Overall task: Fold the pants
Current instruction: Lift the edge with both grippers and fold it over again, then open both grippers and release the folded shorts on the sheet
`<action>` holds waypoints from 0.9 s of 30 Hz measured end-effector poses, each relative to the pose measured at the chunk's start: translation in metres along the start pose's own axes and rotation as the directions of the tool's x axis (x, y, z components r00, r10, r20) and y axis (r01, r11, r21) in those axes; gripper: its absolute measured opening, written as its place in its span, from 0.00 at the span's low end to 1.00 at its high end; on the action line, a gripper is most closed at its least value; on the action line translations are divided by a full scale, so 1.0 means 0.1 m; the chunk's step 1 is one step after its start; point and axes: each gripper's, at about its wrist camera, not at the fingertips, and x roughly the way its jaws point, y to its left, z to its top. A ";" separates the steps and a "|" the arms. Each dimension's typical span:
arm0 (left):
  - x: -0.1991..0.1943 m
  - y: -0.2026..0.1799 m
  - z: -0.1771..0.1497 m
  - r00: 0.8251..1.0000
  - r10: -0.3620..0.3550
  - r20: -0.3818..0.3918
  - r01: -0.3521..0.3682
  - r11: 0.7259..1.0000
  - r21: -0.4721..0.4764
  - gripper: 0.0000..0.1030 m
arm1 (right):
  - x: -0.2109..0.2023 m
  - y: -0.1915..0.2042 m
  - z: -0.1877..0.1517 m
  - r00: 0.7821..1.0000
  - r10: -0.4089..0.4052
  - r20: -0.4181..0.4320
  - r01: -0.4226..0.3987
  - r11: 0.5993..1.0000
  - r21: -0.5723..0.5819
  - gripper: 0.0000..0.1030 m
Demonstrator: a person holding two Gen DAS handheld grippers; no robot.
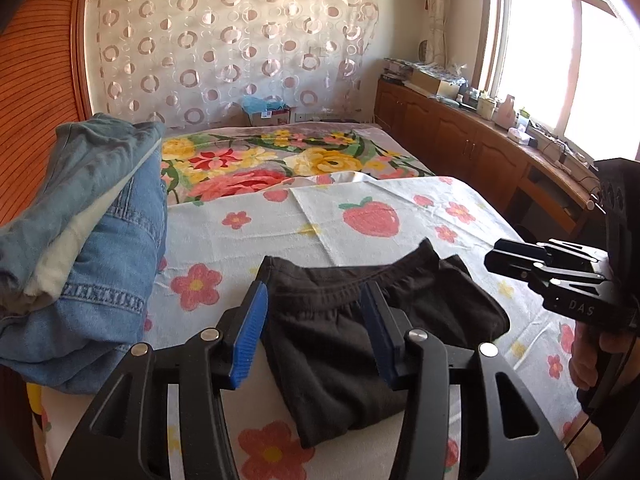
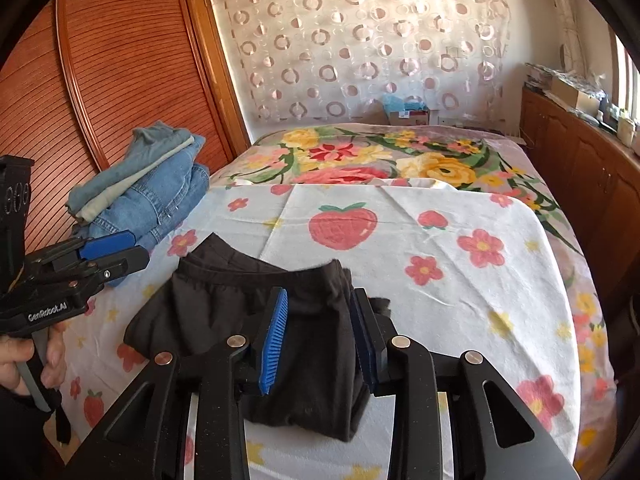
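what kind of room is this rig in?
Looks like a home bedroom: a bed under flowered covers, a slatted wooden wardrobe door beside it, and low wooden cabinets under a sunny window. Black pants and a stack of folded jeans lie on the bed.

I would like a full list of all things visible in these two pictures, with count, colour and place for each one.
black pants: one, black, folded on the near part of the strawberry cloth
strawberry cloth: one, white with pink prints, spread over the bed's near end
jeans pile: one stack, blue denim, at the bed's left edge
floral blanket: one, multicoloured, farther on the bed
curtain: one, pale with circles, back wall
cabinets: one row, brown wood, under the window
left gripper: one, black with blue pads, open over the pants
right gripper: one, black with blue pads, open over the pants
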 end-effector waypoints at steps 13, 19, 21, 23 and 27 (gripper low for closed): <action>0.09 0.00 -0.58 0.992 -0.007 -0.125 0.008 1.000 0.010 0.48 | 0.01 -0.05 -0.42 0.990 0.010 -0.137 -0.013 1.000 -0.020 0.33; 0.15 -0.05 -0.66 0.989 -0.005 -0.150 0.011 0.999 0.039 0.48 | 0.04 -0.07 -0.39 0.988 0.012 -0.153 -0.015 1.000 -0.013 0.33; 0.15 -0.08 -0.66 0.989 -0.001 -0.150 0.008 0.999 0.048 0.48 | 0.09 -0.07 -0.38 0.987 0.002 -0.162 -0.004 1.000 -0.013 0.33; 0.15 -0.08 -0.66 0.989 0.001 -0.149 0.008 0.998 0.054 0.48 | 0.11 -0.09 -0.39 0.986 0.002 -0.168 -0.003 1.000 -0.005 0.33; 0.18 -0.08 -0.66 0.988 -0.018 -0.155 0.027 0.998 0.057 0.33 | 0.15 -0.08 -0.40 0.986 0.002 -0.167 -0.004 1.000 -0.007 0.32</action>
